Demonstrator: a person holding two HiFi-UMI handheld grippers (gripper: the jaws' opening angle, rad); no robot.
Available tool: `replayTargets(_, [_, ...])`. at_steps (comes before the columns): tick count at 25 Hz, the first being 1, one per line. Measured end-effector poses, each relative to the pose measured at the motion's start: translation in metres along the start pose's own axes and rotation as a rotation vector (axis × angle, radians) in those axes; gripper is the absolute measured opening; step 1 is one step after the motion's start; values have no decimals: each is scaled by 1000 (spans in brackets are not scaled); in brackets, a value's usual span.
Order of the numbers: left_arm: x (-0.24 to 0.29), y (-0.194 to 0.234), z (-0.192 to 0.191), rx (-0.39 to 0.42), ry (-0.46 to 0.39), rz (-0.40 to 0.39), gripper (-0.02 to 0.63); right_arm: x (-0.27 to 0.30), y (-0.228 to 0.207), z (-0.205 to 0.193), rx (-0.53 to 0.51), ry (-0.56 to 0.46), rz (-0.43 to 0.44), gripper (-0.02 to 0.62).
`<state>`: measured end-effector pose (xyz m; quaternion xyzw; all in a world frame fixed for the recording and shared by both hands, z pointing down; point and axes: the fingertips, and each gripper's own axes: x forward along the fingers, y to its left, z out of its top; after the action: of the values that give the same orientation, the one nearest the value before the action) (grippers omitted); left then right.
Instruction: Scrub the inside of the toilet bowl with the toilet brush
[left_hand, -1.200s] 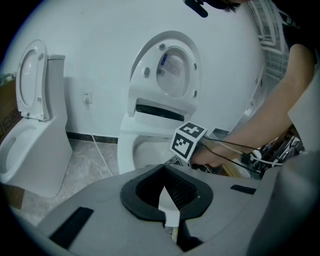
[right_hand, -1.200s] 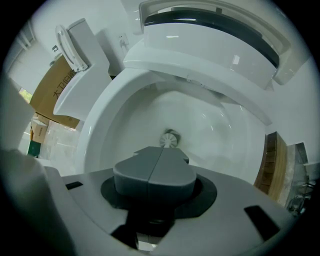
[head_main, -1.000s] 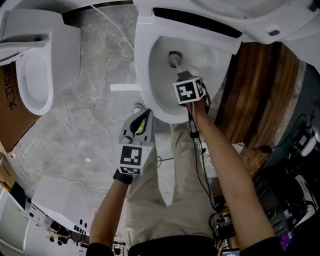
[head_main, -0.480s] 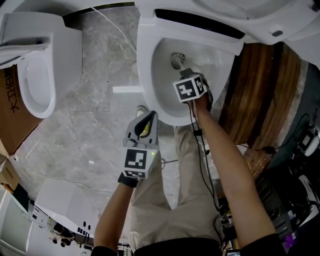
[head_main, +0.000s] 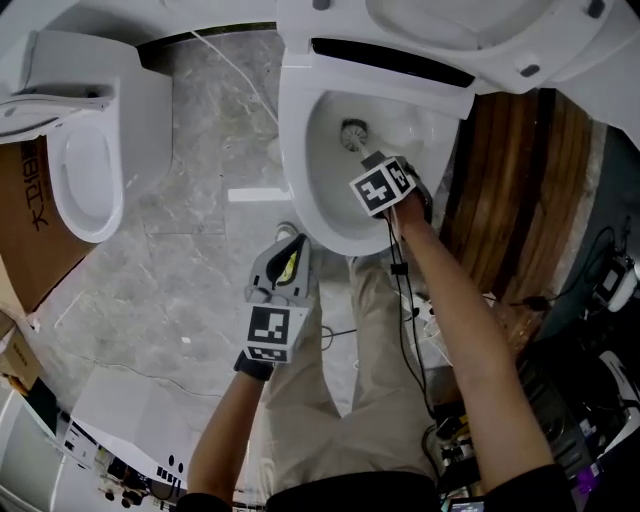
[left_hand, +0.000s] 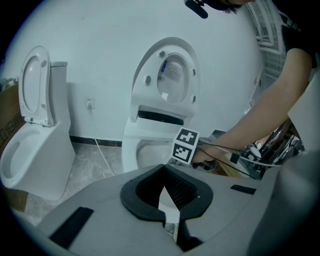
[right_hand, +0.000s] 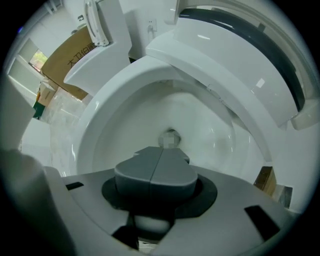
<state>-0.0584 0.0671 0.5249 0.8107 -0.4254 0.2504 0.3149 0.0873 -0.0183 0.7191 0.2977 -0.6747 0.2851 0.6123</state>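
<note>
The white toilet bowl (head_main: 300, 170) stands at the top middle of the head view, with its lid and seat raised. Deep inside it, by the drain, is the toilet brush head (head_main: 352, 133), blurred in the right gripper view (right_hand: 171, 138). My right gripper (head_main: 370, 157) reaches in over the front rim, and its jaws (right_hand: 161, 155) are shut on the brush handle, which they mostly hide. My left gripper (head_main: 290, 250) hangs over the floor left of the bowl's front. It is slightly open and holds nothing (left_hand: 165, 192).
A second white toilet (head_main: 85, 170) stands at the left, beside a cardboard box (head_main: 30, 230). Wooden flooring (head_main: 520, 200) and tangled cables with equipment (head_main: 590, 400) lie to the right. The person's beige trousers (head_main: 330, 400) are below the bowl. A white cord (head_main: 235, 70) crosses the marble floor.
The left gripper has drifted slightly right and down. The right gripper and the brush head have stayed by the drain, shifting only a little.
</note>
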Motion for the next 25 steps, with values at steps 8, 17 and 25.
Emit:
replayTargets(8, [-35,-8,27,40,-3,-19,18,-47,34,-26,-77,13,-47,163])
replayTargets(17, [-107,-22,105,108,-55,-20,18,-146,91,-61,18,76,138,163])
replayTargets(25, [-175,-50,175,217,-104,-52,18,-232,118,-94,215,-9,164,158])
